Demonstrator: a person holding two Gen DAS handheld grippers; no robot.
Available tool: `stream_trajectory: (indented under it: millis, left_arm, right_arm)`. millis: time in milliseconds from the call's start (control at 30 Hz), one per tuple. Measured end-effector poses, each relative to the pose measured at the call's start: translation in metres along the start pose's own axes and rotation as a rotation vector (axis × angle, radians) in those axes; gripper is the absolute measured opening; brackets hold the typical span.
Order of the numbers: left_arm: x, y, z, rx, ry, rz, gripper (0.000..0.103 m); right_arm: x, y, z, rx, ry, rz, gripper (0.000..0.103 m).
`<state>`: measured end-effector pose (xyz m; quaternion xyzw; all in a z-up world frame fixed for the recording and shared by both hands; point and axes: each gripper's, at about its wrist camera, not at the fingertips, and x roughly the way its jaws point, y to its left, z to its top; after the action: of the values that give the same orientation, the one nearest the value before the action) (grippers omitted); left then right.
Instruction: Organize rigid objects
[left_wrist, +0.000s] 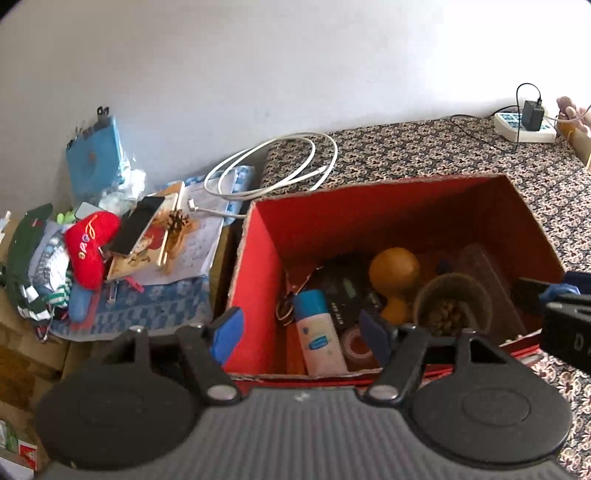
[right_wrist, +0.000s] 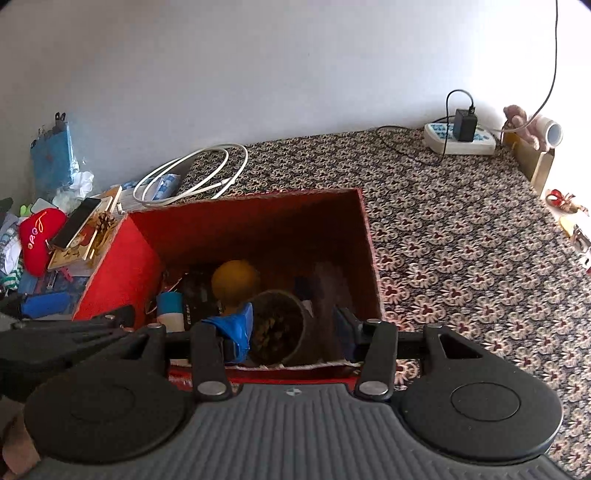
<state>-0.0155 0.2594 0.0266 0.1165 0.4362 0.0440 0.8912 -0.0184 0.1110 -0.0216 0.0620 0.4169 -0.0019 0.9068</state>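
Both tools hover empty over the red box

Our left tool (left_wrist: 301, 330) and right tool (right_wrist: 293, 325) stand apart. Inside the red box (left_wrist: 258, 280), the lotion bottle (left_wrist: 319, 332) looks light, stiff, slippery; we'd grip its flat sides mid-body.

A white coiled cable (right_wrist: 192, 173) lies far left on the patterned cloth (right_wrist: 461, 258). A white power strip (right_wrist: 458, 140) with a black adapter (right_wrist: 464, 124) sits far right by the wall. A red plush (left_wrist: 88, 247) rests among clutter at left
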Motion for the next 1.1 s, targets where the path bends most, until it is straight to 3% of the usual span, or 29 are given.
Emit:
stream_trajectory:
  millis: [333, 633, 1100]
  left_arm:
    - [0.034, 0.009, 0.012, -0.040, 0.018, 0.007, 0.073]
    - [0.071, 0.003, 0.019, -0.016, 0.064, -0.031, 0.073]
    - [0.106, -0.002, 0.023, 0.000, 0.084, -0.047, 0.073]
  right_arm:
    - [0.041, 0.011, 0.009, -0.030, -0.023, -0.002, 0.032]
    - [0.081, 0.011, 0.011, -0.010, 0.022, -0.017, 0.032]
    - [0.099, 0.008, 0.014, -0.012, 0.016, -0.024, 0.031]
